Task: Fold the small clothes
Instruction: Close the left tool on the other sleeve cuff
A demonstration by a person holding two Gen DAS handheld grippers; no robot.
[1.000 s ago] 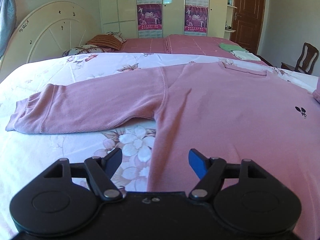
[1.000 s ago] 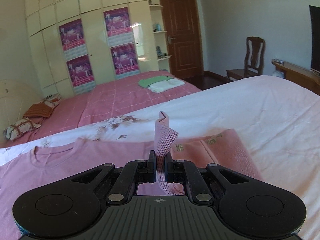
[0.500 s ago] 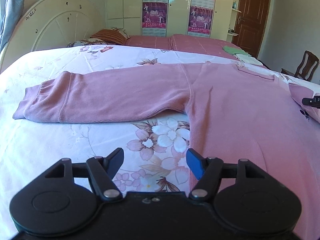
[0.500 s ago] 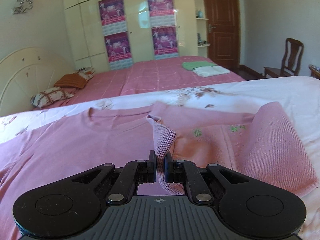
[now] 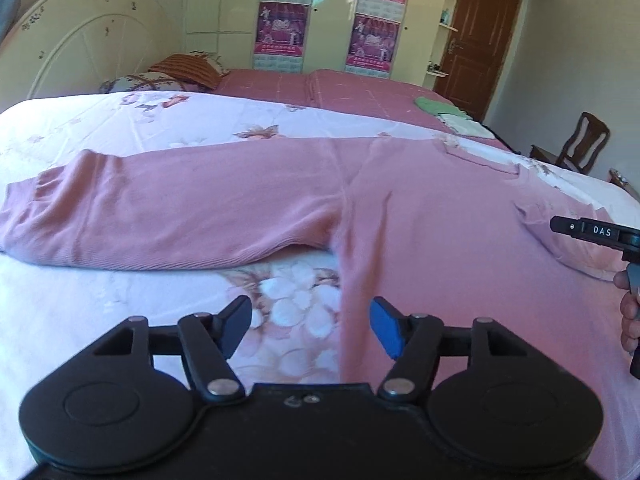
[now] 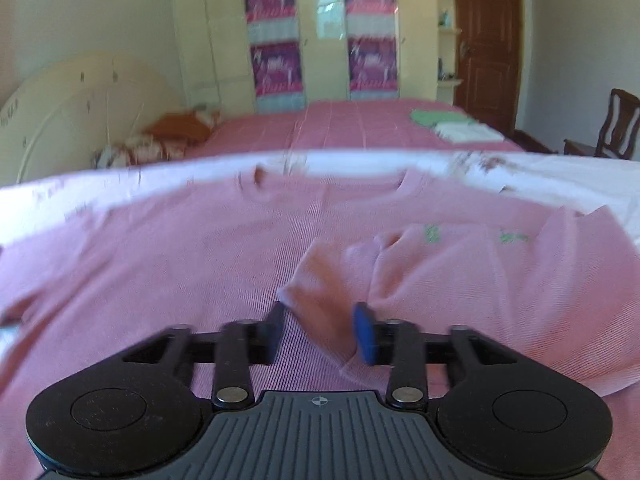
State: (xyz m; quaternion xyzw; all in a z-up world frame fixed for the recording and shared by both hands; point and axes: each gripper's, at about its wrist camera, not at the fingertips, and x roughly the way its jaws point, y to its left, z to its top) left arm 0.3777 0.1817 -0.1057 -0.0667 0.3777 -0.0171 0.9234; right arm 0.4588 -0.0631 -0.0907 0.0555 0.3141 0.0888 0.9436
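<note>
Right now your right gripper [image 6: 320,330] has just been opening, and its jaws stand apart with the cuff of the folded-in sleeve [image 6: 320,300] lying loose between them; the blue pad [image 6: 366,338] sits just beside the cloth, but the blur hides whether it touches. That sleeve lies across the chest of the pink sweater [image 6: 180,264], which is spread flat on the floral bedsheet [image 5: 100,300]. Two small green marks [image 6: 430,234] show on the turned-over fabric, too blurred to read.

Your left gripper [image 5: 310,326] is released too, jaws wide with nothing between them, hovering over the sweater's side edge where it meets the sheet. The other sleeve [image 5: 160,216] stretches straight out to the left in that view, unfolded. At the right edge of the left wrist view you can see your right gripper's body with white lettering "DAS" [image 5: 602,231] on it, and fingers [image 5: 628,312] on its handle.

Posters [image 5: 282,32] hang on the wardrobe doors; their writing is unreadable.
</note>
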